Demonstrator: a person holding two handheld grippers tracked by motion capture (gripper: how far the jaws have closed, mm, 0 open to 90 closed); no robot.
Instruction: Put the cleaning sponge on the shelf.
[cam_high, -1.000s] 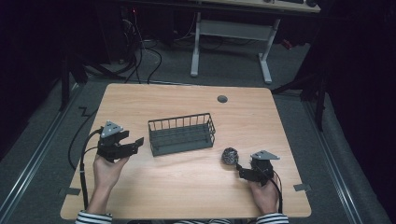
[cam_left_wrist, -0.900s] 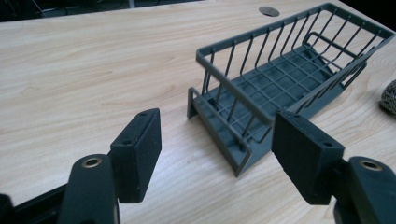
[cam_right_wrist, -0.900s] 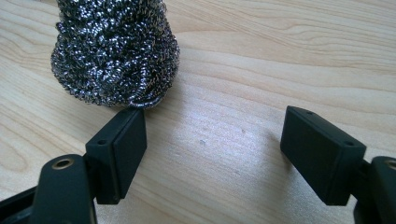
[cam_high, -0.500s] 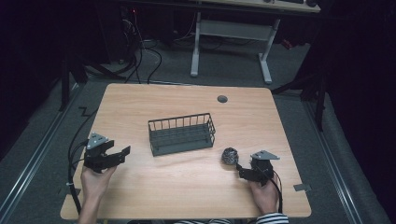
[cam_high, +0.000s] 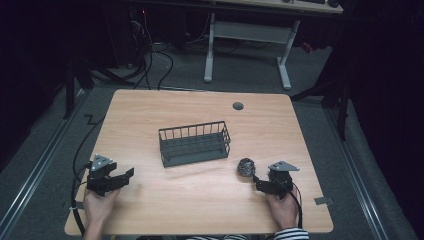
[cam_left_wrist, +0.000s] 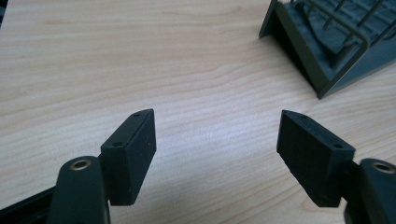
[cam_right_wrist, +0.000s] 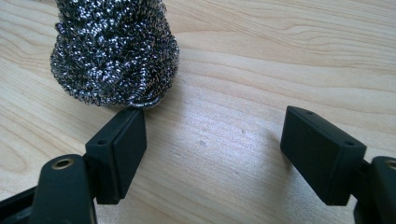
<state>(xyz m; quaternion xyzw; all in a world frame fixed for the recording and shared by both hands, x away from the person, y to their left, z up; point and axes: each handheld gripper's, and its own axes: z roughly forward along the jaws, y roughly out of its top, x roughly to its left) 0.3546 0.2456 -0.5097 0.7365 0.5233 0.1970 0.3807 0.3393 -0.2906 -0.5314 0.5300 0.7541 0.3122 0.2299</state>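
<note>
High view: steel scrubber (cam_high: 246, 166) sat on bench (cam_high: 200, 200), right of wire basket (cam_high: 194, 144), just ahead of right hand-held gripper (cam_high: 258, 182). Left hand-held gripper (cam_high: 122, 176) hung at bench's left. Left gripper view: jaws had just been opening, wide, nothing between. Right gripper view: jaws wide, scrubber touching left pad tip.

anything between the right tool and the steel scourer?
Nothing. In the right gripper view the steel scourer sits just past the right tool, by one open jaw's tip, with bare table between the jaws.
</note>
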